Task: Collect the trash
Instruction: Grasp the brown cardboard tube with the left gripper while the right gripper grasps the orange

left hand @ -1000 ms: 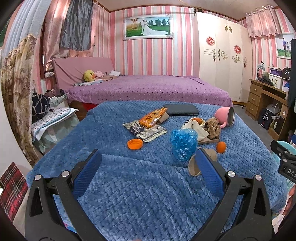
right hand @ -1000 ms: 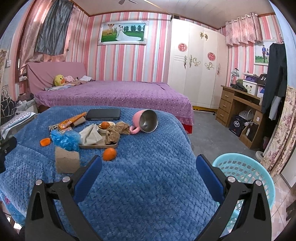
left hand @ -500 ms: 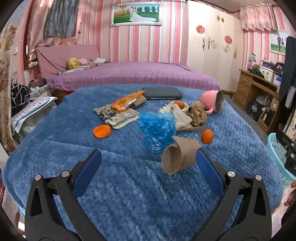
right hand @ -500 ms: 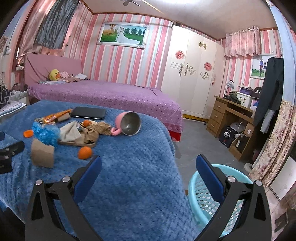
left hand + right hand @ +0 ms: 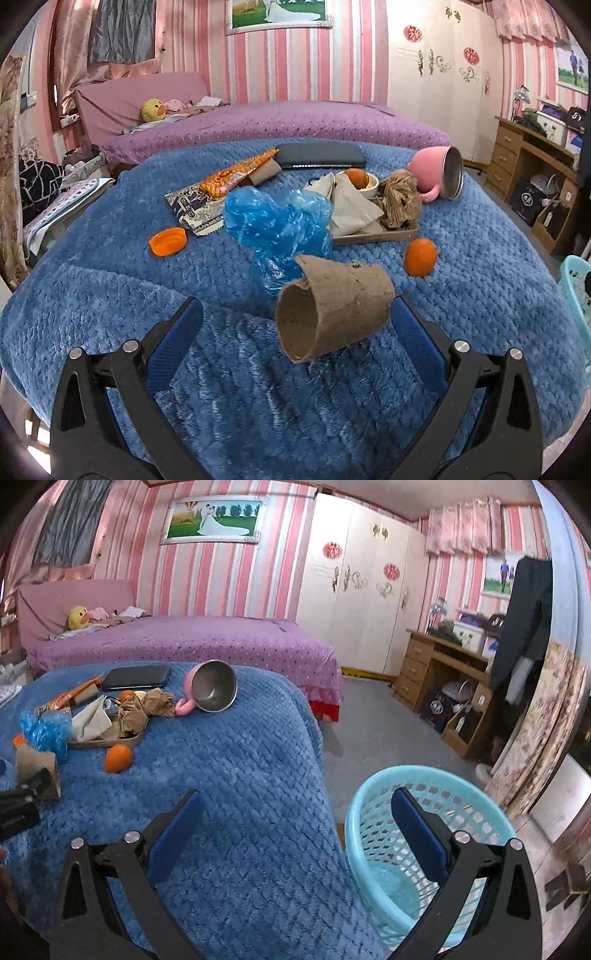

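Closing on the cardboard tube [image 5: 334,317], lying on its side on the blue blanket [image 5: 110,295] with its open end toward the camera, between the spread pads of the left gripper [image 5: 295,328] and nearer the right pad. Gaping wide, holding nothing yet. Judged as the approach for a first pick. Best done by centring the tube between both pads, then squeezing gently across its wall, since thin cardboard probably crushes or squirts out sideways under a hard pinch. Worth keeping the tips clear of the crumpled blue plastic bag [image 5: 277,225] touching the tube's far side, and of the plush blanket, which could snag. Beyond that: 1 orange cap [image 5: 168,242], a loose orange [image 5: 421,256], a tray [image 5: 373,236] of crumpled paper, a tipped pink mug [image 5: 439,173]. Over at the bed's edge, right gripper [image 5: 295,812] also spread wide and empty, above blanket and turquoise basket [image 5: 369,805] on the floor, the likely drop point.
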A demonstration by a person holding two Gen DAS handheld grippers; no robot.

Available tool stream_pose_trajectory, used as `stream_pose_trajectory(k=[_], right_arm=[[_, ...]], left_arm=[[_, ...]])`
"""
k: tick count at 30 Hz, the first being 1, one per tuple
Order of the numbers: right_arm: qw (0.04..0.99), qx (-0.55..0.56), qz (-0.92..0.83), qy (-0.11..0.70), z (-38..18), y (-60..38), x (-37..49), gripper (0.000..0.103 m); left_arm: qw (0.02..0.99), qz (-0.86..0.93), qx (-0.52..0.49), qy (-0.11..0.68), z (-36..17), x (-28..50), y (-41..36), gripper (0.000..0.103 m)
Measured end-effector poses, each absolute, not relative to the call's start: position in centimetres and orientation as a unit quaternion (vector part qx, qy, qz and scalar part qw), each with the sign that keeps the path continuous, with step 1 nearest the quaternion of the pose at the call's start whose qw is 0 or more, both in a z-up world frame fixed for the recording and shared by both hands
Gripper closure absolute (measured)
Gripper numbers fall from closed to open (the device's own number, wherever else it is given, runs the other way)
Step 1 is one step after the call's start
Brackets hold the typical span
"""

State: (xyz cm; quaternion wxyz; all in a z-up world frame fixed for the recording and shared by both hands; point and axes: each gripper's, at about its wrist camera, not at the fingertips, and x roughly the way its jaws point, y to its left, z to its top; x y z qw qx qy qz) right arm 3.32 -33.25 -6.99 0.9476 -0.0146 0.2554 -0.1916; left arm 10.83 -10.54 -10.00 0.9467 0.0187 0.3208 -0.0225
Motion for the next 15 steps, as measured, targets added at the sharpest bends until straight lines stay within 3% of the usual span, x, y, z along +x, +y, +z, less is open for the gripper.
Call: stream_pose_trajectory(k=[7,9,11,15], right_arm=[[0.945,-0.006,-0.178,0.275,-7.9,-33.3,4.7,0.004],[0.944,-0.002,-0.17,0.282,-8.3,-33.0,5.1,0.004],[0.944,0.0,-0.162,0.286,-8.5,-32.6,5.3,0.004],[0.945,-0.007,-0.152,0.291,-8.7,-31.7,5.9,0.004]], left_arm=[[0.938,-0.023,0.037,0.344,-10.9,12.0,-11.5,0.005],[0.936,-0.029,0.035,0.349,-10.9,12.2,-11.4,0.011],[0.935,-0.04,0.028,0.352,-11.0,12.2,-11.0,0.026],[0.934,-0.061,0.026,0.352,-10.7,11.7,-10.1,0.045]])
